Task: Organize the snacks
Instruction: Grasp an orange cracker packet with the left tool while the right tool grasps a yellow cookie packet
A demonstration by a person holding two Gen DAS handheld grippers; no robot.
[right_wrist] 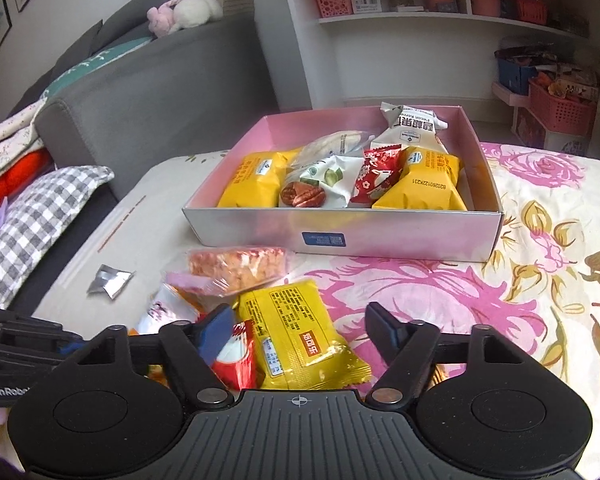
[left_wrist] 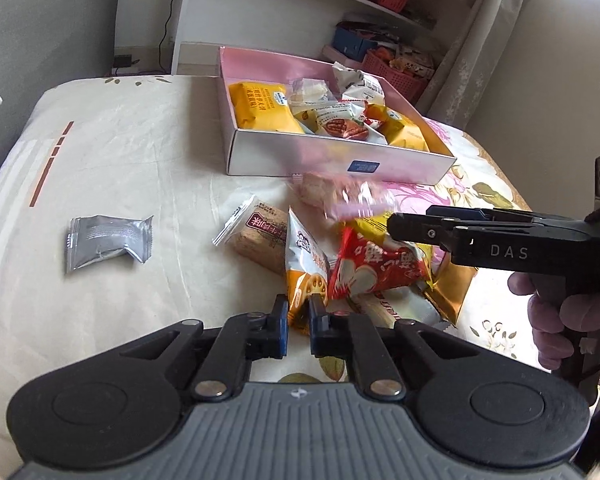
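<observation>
left fingers (left_wrist: 298,318): I pinch the orange-white packet (left_wrist: 306,268); its lower end hidden
right fingers (right_wrist: 300,330): apart around yellow packet (right_wrist: 300,340), untouched; red packet (right_wrist: 236,360) half covered

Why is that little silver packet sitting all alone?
It does look out of place: the silver packet lies by itself on the pale cloth, well apart from the snack pile and outside the pink box where the other snacks are gathered.

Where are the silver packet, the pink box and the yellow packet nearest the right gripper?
silver packet (left_wrist: 108,242): left wrist view, middle of its foil face.
pink box (right_wrist: 380,236): right wrist view, bare near wall beside the blue label.
yellow packet (right_wrist: 296,336): right wrist view, centre of its printed back.
</observation>
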